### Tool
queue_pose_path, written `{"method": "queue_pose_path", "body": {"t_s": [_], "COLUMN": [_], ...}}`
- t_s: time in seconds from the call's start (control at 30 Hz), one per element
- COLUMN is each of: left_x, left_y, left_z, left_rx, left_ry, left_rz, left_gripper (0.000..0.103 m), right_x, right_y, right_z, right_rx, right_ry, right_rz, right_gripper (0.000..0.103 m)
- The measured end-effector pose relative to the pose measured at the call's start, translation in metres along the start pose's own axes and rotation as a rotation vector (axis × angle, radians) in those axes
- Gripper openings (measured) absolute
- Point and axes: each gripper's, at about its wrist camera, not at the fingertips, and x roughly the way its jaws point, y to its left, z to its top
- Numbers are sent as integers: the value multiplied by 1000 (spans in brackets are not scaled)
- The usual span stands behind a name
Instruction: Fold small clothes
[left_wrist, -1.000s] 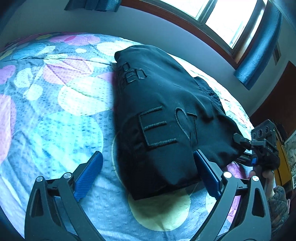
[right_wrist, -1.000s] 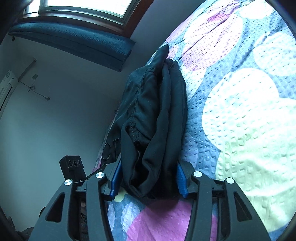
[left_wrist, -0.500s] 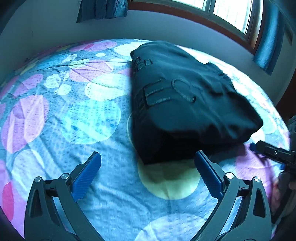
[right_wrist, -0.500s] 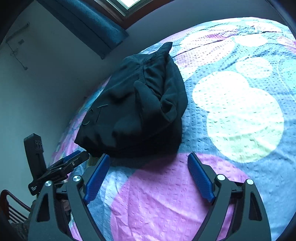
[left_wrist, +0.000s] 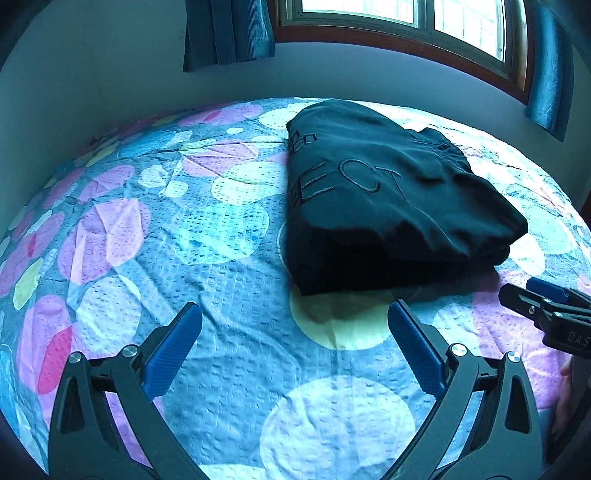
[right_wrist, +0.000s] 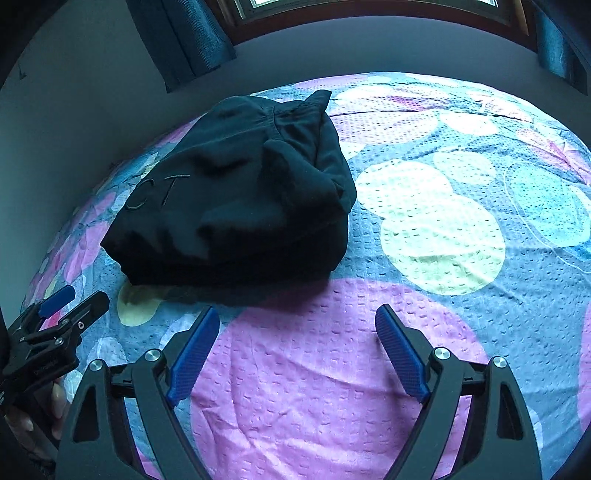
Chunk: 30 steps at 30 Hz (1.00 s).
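Both tongs have let go and backed off. Left gripper (left_wrist: 295, 343) and right gripper (right_wrist: 295, 343) stand wide, empty. Black garment (left_wrist: 384, 206) lies folded on bedspread (left_wrist: 184, 258). Folding apparently complete; next: check neatness.

A folded black garment (left_wrist: 388, 199) lies on the patterned bedspread (left_wrist: 184, 240), beyond the left hand-held gripper's (left_wrist: 295, 343) spread jaws.

Both my wrist cameras look steeply down, close over the bed (left_wrist: 229, 354). Each faces the window wall. They share the folded black garment (left_wrist: 384, 199), seen from either side.
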Motion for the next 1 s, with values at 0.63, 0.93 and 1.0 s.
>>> {"method": "queue_pose_path", "body": {"t_s": [0.63, 0.93, 1.0], "left_x": [-10, -13, -14], "left_y": [-2, 1, -1], "left_z": [-3, 1, 1], "left_rx": [-37, -45, -40], "left_ry": [-16, -29, -29], "left_rz": [21, 18, 17], "left_gripper": [101, 101, 101], "right_x": [-4, -4, -4], "right_y": [18, 22, 21], "right_z": [-3, -5, -5], "right_rx": [-45, -46, -42], "right_ry": [-14, -18, -19], "right_rz": [-41, -46, -45], "right_gripper": [85, 85, 85]}}
